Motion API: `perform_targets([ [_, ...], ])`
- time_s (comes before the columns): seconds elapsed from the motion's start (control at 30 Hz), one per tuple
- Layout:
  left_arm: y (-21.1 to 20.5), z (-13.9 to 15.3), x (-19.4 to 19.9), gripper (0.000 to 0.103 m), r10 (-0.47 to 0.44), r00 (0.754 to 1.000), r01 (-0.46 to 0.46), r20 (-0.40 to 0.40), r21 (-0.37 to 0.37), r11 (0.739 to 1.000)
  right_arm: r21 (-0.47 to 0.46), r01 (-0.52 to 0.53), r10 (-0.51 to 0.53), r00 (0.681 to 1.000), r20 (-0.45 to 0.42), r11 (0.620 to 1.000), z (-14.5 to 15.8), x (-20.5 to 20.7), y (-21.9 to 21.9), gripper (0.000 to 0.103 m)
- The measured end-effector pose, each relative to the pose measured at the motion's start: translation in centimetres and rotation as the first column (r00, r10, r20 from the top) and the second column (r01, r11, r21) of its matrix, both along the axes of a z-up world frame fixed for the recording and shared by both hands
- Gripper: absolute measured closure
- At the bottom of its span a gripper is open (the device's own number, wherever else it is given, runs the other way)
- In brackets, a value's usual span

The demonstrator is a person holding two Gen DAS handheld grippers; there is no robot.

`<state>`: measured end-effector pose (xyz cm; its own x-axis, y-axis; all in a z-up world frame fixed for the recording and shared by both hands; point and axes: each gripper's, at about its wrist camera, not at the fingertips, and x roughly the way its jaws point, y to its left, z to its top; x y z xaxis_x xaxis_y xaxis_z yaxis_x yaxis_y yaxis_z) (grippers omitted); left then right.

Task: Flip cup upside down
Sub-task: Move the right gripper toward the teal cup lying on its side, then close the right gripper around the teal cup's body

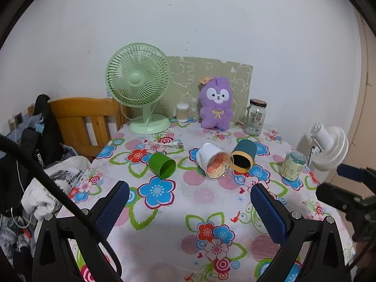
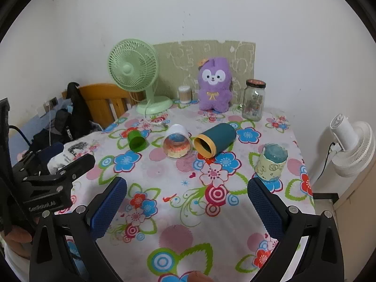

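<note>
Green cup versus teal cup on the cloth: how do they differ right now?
The green cup is plain green all over; the teal cup has a yellow band around its mouth. The green cup looks shorter and smaller, the teal cup longer. The green cup lies apart, left of the white cup; the teal cup lies close against that cup's right. Both lie on their sides, mouths toward the cameras.
</note>
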<state>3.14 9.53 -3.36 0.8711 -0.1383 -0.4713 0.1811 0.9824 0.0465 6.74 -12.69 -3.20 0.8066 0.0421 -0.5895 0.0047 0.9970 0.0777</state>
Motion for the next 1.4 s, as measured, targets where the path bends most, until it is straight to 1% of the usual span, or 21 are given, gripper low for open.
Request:
perform_targets([
  [0.17, -0.1, -0.4, 2.7, 0.0, -0.03, 0.999, 0.031, -0.045, 0.025, 0.999, 0.002, -0.009, 0.009, 0.998, -0.056, 1.0, -0.2, 3.7, -1.0, 0.0],
  [0.23, -0.1, -0.4, 3.7, 0.0, -0.023, 0.998, 0.026, -0.05, 0.047, 0.999, 0.001, -0.018, 0.018, 0.996, -0.085, 1.0, -0.3, 5.4, -1.8, 0.0],
  [0.33, 0.1, -0.2, 4.7, 0.0, -0.011, 0.999, 0.013, -0.042, 0.051, 0.999, -0.015, -0.101, 0.098, 0.985, -0.145, 0.995, -0.2, 8.7, -3.0, 0.0],
  [0.37, 0.1, -0.2, 5.0, 0.0, -0.008, 0.999, 0.01, -0.041, 0.046, 0.999, -0.041, -0.149, 0.14, 0.976, -0.166, 0.988, -0.1, 10.1, -3.5, 0.0],
  [0.43, 0.1, -0.2, 5.5, 0.0, -0.006, 0.999, 0.007, -0.044, 0.036, 0.999, -0.094, -0.203, 0.182, 0.964, -0.191, 0.975, -0.1, 12.1, -4.3, 0.0],
  [0.5, -0.2, -0.2, 6.3, 0.0, -0.008, 0.999, 0.01, -0.048, 0.039, 0.999, -0.169, -0.27, 0.227, 0.945, -0.236, 0.948, -0.6, 14.3, -5.1, 0.0],
  [0.53, -0.5, -0.1, 6.7, 0.0, -0.006, 0.999, 0.008, -0.044, 0.049, 0.999, -0.189, -0.289, 0.238, 0.938, -0.252, 0.938, -1.0, 15.0, -5.5, 0.0],
  [0.57, -0.7, -0.1, 7.1, 0.0, -0.004, 0.999, 0.007, -0.039, 0.058, 0.998, -0.195, -0.321, 0.259, 0.922, -0.287, 0.927, -1.6, 16.2, -5.9, 0.0],
  [0.63, -1.3, 0.2, 8.1, 0.0, -0.012, 1.0, 0.014, -0.018, 0.085, 0.996, -0.141, -0.35, 0.283, 0.891, -0.356, 0.926, -2.8, 18.1, -6.8, 0.0],
  [0.67, -1.8, 0.4, 8.7, 0.0, -0.019, 1.0, 0.019, -0.003, 0.106, 0.994, -0.104, -0.331, 0.265, 0.877, -0.402, 0.938, -3.7, 19.4, -7.2, 0.0],
  [0.7, -2.3, 0.6, 9.6, 0.0, -0.019, 1.0, 0.017, 0.009, 0.144, 0.989, -0.077, -0.297, 0.233, 0.864, -0.446, 0.952, -4.5, 20.6, -7.6, 0.0],
  [0.77, -2.9, 1.0, 10.9, 0.0, -0.018, 1.0, 0.013, 0.025, 0.187, 0.982, -0.032, -0.197, 0.152, 0.84, -0.521, 0.98, -6.1, 22.8, -8.2, 0.0],
  [0.8, -3.3, 1.3, 11.6, 0.0, -0.018, 0.999, 0.01, 0.038, 0.203, 0.979, 0.013, -0.142, 0.127, 0.834, -0.537, 0.99, -6.7, 23.8, -8.6, 0.0],
  [0.87, -3.8, 2.0, 12.7, 0.0, -0.028, 0.998, 0.015, 0.058, 0.215, 0.977, 0.089, -0.064, 0.102, 0.832, -0.545, 0.994, -7.3, 25.0, -9.0, 0.0],
  [0.93, -4.1, 2.5, 13.5, 0.0, -0.04, 0.996, 0.023, 0.074, 0.222, 0.975, 0.153, 0.008, 0.078, 0.833, -0.548, 0.988, -7.7, 26.5, -9.2, 0.0],
  [1.03, -4.9, 3.1, 15.3, 0.0, -0.067, 0.994, 0.043, 0.092, 0.245, 0.969, 0.176, 0.096, 0.019, 0.831, -0.556, 0.98, -7.9, 28.2, -9.1, 0.0],
  [1.1, -5.2, 3.3, 16.7, 0.0, -0.091, 0.992, 0.065, 0.091, 0.257, 0.964, 0.197, 0.158, -0.019, 0.822, -0.57, 0.968, -8.1, 29.2, -9.2, 0.0],
  [1.17, -5.4, 3.3, 18.0, 0.0, -0.11, 0.989, 0.079, 0.096, 0.277, 0.958, 0.221, 0.232, -0.058, 0.803, -0.593, 0.947, -8.3, 29.8, -9.6, 0.0],
  [1.27, -5.7, 3.0, 19.9, 0.0, -0.146, 0.985, 0.109, 0.093, 0.326, 0.939, 0.228, 0.303, -0.096, 0.768, -0.634, 0.925, -9.3, 30.9, -9.9, 0.0],
  [1.3, -5.7, 2.9, 20.4, 0.0, -0.146, 0.986, 0.112, 0.078, 0.33, 0.937, 0.225, 0.332, -0.112, 0.752, -0.649, 0.916, -9.6, 31.2, -10.0, 0.0],
  [1.4, -5.7, 2.4, 21.6, 0.0, -0.143, 0.99, 0.133, 0.011, 0.308, 0.942, 0.217, 0.408, -0.161, 0.713, -0.683, 0.887, -10.4, 31.8, -10.3, 0.0],
])
